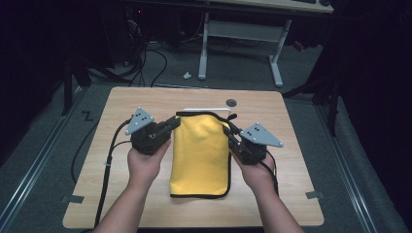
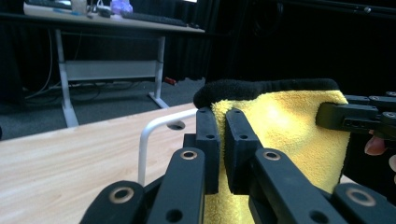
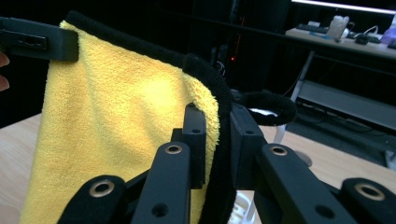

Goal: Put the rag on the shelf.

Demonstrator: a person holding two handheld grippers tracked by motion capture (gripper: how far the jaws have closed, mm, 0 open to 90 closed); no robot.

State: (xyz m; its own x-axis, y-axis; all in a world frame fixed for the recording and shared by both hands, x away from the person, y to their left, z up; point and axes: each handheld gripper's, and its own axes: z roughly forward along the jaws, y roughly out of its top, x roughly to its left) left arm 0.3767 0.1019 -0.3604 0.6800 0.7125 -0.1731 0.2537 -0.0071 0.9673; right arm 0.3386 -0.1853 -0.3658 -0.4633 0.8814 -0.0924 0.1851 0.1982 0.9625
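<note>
A yellow cloth (image 1: 201, 153) with a black hem lies lengthwise on the wooden table (image 1: 145, 102), its far end lifted. My left gripper (image 1: 176, 121) is shut on the cloth's far left corner, and my right gripper (image 1: 227, 130) is shut on its far right corner. In the left gripper view the jaws pinch the yellow cloth (image 2: 285, 126) at my left gripper (image 2: 222, 135), with the other gripper's jaw (image 2: 350, 115) on the far corner. In the right gripper view the black hem (image 3: 219, 107) runs between the jaws of my right gripper (image 3: 217, 135).
A white bar (image 1: 204, 109) lies on the table behind the cloth, and a dark round hole (image 1: 231, 102) sits near the far edge. A white-legged desk (image 1: 243, 34) stands beyond the table. Cables trail from both grippers.
</note>
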